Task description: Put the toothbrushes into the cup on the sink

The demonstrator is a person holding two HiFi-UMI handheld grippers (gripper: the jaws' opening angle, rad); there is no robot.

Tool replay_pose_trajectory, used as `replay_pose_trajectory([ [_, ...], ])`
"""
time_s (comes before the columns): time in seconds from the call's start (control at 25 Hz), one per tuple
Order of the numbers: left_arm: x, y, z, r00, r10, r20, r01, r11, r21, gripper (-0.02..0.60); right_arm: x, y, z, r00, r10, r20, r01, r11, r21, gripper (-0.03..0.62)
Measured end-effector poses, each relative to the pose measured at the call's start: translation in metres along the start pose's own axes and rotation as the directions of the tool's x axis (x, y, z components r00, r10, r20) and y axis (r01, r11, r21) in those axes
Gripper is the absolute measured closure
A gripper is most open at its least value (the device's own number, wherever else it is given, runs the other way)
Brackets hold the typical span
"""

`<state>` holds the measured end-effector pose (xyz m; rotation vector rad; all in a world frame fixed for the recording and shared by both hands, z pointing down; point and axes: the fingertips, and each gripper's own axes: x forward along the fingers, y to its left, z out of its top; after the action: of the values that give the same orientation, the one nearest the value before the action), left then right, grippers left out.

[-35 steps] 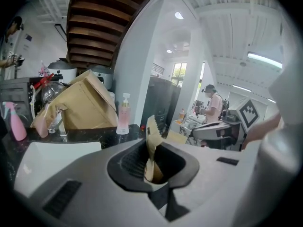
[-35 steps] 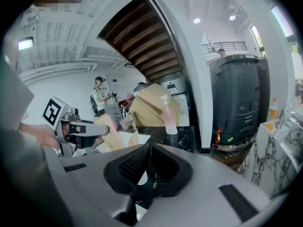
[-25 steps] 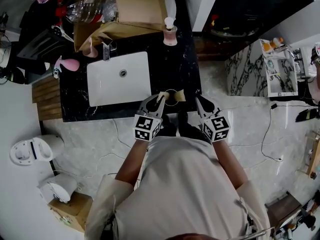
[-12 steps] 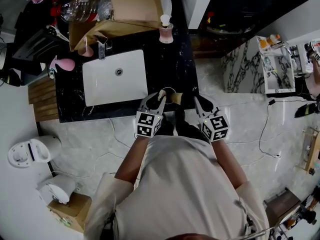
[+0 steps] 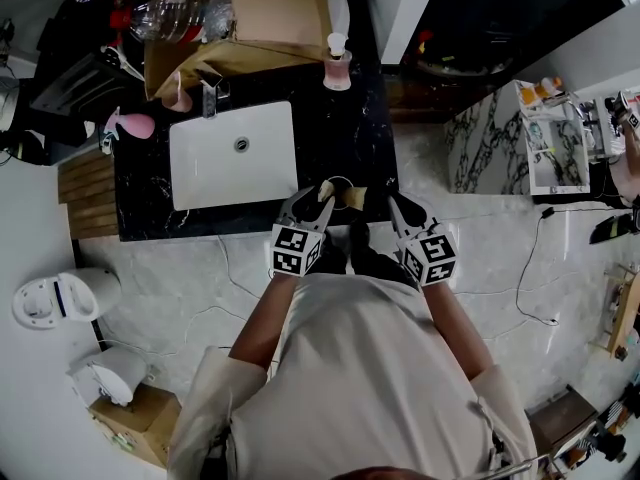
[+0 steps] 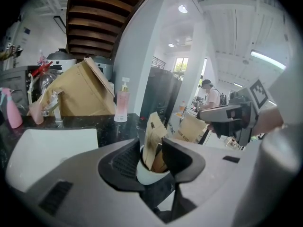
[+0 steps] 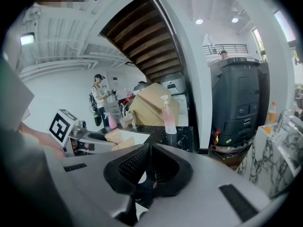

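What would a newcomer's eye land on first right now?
The white sink basin set in the black counter stands out, with a pink pump bottle at its back edge. At the front edge, the left gripper has just been opening its jaws, now apart around paper-wrapped toothbrushes in the white cup.

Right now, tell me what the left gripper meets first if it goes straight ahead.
The left gripper would meet the white cup holding paper-wrapped toothbrushes first; it shows between the jaws, which have just been opening and stand apart. How close is unclear.
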<state>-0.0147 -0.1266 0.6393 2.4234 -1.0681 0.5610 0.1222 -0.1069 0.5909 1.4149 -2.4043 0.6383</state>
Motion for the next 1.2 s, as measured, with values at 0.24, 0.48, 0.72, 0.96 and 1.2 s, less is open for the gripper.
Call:
replay_pose_trajectory([
  [0.24, -0.012, -0.006, 0.015, 0.999, -0.019, 0.027, 0.019, 1.0, -0.014, 0.43, 0.001, 0.003, 0.011, 1.0, 0.02, 0.013, -0.019, 1.0, -0.023, 0.554],
  [0.48, -0.03, -0.009, 0.036, 0.998, -0.015, 0.069, 0.017, 0.999, -0.032, 0.436, 0.004, 0.003, 0.021, 0.999, 0.043, 0.008, -0.043, 0.998, -0.041, 0.554],
  [0.72, -0.048, -0.003, 0.052, 0.994, 0.013, 0.106, -0.007, 0.998, -0.059, 0.463, 0.007, 0.008, 0.037, 0.997, 0.079, 0.019, -0.077, 0.994, -0.072, 0.554],
  [0.96, -0.068, 0.004, 0.068, 0.988, 0.05, 0.146, -0.041, 0.997, -0.063, 0.504, 0.008, 0.021, 0.057, 0.991, 0.128, 0.033, -0.123, 0.985, -0.12, 0.554],
  [1.2, -0.087, 0.014, 0.081, 0.98, 0.092, 0.178, -0.082, 0.995, -0.06, 0.538, 0.008, 0.034, 0.082, 0.984, 0.165, 0.067, -0.153, 0.976, -0.158, 0.554],
])
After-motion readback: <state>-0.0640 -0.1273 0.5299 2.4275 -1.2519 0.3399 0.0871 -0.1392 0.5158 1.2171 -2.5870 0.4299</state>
